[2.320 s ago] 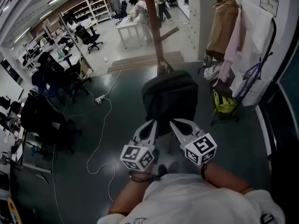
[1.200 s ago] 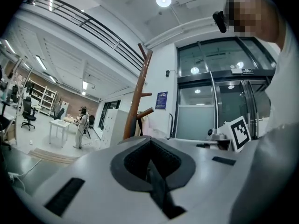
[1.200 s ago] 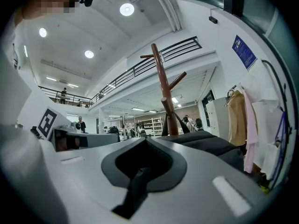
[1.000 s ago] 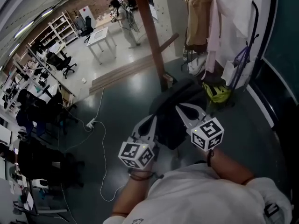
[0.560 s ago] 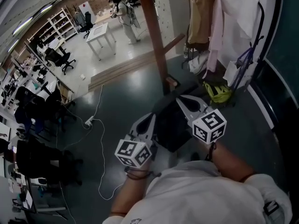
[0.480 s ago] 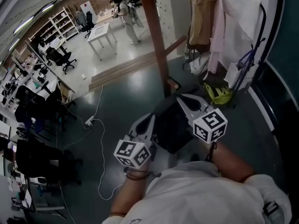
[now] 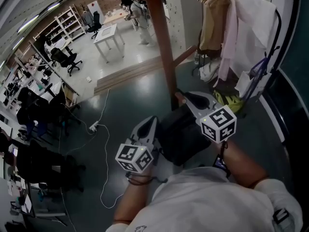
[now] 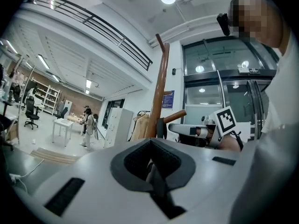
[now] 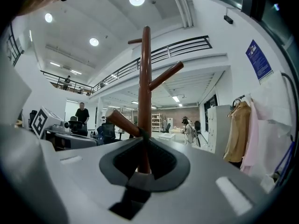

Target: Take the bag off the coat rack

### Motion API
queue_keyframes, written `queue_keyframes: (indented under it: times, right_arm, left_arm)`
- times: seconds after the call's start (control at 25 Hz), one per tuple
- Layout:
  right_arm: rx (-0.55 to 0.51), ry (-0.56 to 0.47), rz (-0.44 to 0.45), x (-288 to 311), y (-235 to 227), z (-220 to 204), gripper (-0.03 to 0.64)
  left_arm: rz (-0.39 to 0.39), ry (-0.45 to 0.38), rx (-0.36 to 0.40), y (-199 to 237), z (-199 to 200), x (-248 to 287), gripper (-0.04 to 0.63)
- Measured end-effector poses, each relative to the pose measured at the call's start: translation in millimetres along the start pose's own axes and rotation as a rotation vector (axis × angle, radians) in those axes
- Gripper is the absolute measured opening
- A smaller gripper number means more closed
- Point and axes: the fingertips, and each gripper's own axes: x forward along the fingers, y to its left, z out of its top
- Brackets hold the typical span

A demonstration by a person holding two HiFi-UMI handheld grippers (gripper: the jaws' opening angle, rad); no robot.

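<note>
**Both handheld grippers held forward, jaws closed.**
The left gripper (image 7: 147, 123) sits lower and nearer the torso, with its marker cube (image 7: 131, 157) over a bent left forearm (image 7: 131, 199). Its jaws meet with no gap. The right gripper (image 7: 186, 97) reaches farther forward and higher on an extended right forearm (image 7: 240, 162). Its jaw tips pinch what looks like a dark bag strap (image 9: 139, 132).

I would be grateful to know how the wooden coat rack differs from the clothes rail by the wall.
The wooden coat rack is a thick brown pole with angled pegs; the clothes rail is a thin black frame. The wooden coat rack shows no garments, whereas the clothes rail holds a tan coat and pale garments. Both are stands for hanging things.
</note>
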Motion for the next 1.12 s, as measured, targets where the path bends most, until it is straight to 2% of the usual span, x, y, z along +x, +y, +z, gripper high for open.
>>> queue_keyframes:
  times: [0.44,0.68,0.8,1.12]
  right_arm:
    - [-0.066,0.069,0.095,26,-6,-6,0.075]
    - [-0.119,0.104,0.127,36,-5,-10,0.072]
    - [-0.150,0.113,0.123,38,-6,-12,0.039]
    - [-0.057,0.055,0.112,31,-7,-6,0.021]
  left_arm:
    - [0.027,-0.011,0.000,10,0,27,0.000]
    - [0.031,-0.004,-0.006,11,-2,34,0.000]
    - [0.036,-0.001,-0.012,10,-4,34,0.000]
    - [0.049,-0.017,-0.016,9,-3,23,0.000]
